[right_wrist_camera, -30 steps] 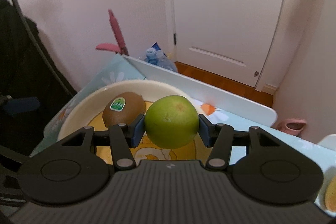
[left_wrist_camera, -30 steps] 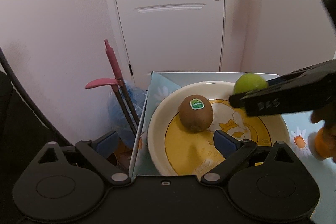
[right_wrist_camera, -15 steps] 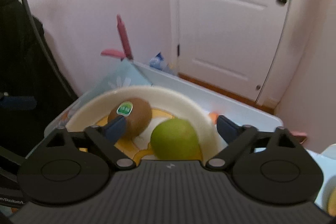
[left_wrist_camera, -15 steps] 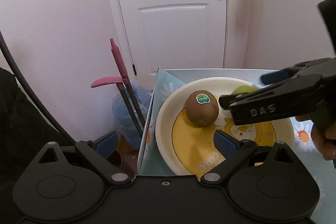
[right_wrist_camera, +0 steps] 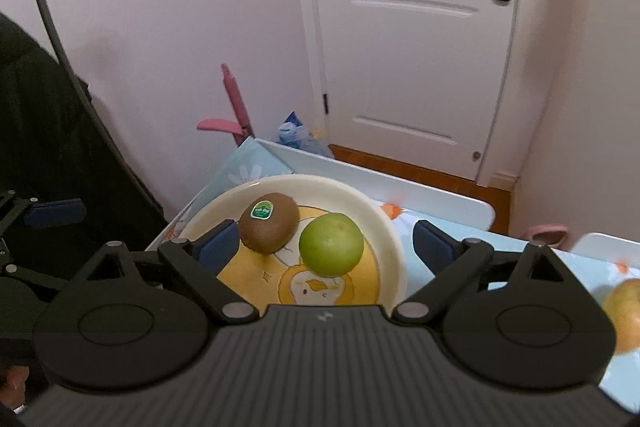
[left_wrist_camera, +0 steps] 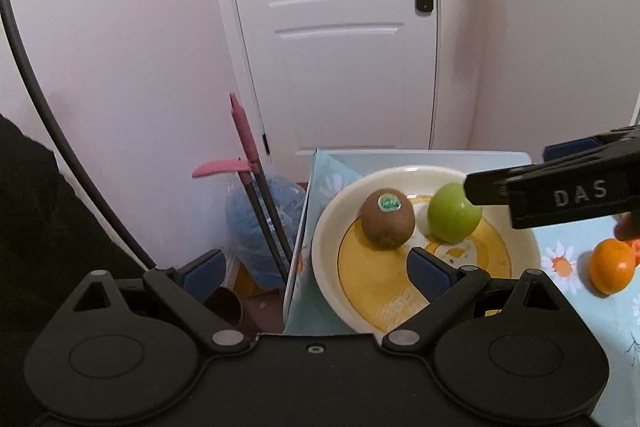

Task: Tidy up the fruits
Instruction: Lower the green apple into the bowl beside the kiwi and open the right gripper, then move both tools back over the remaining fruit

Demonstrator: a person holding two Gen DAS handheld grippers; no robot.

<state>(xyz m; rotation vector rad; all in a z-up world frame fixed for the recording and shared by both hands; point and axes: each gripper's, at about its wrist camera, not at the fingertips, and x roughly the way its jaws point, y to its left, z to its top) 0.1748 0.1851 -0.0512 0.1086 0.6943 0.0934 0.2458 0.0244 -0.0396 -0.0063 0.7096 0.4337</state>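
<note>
Right wrist view looks down on a plate (right_wrist_camera: pixel 394 227) holding a kiwi (right_wrist_camera: pixel 270 223) and a green fruit (right_wrist_camera: pixel 331 245), side by side and nearly touching. The right gripper (right_wrist_camera: pixel 326 245) is spread wide above them, pinching nothing, so the green fruit looks placed. The left gripper (left_wrist_camera: pixel 316 267) is also spread and empty, beside the plate's near edge. Next likely comes the orange (left_wrist_camera: pixel 612 267) on the tablecloth (left_wrist_camera: pixel 568 291), right of the plate, needing a reach and a gentle pinch. The right gripper's finger (left_wrist_camera: pixel 560 193) hangs between plate and orange.
</note>
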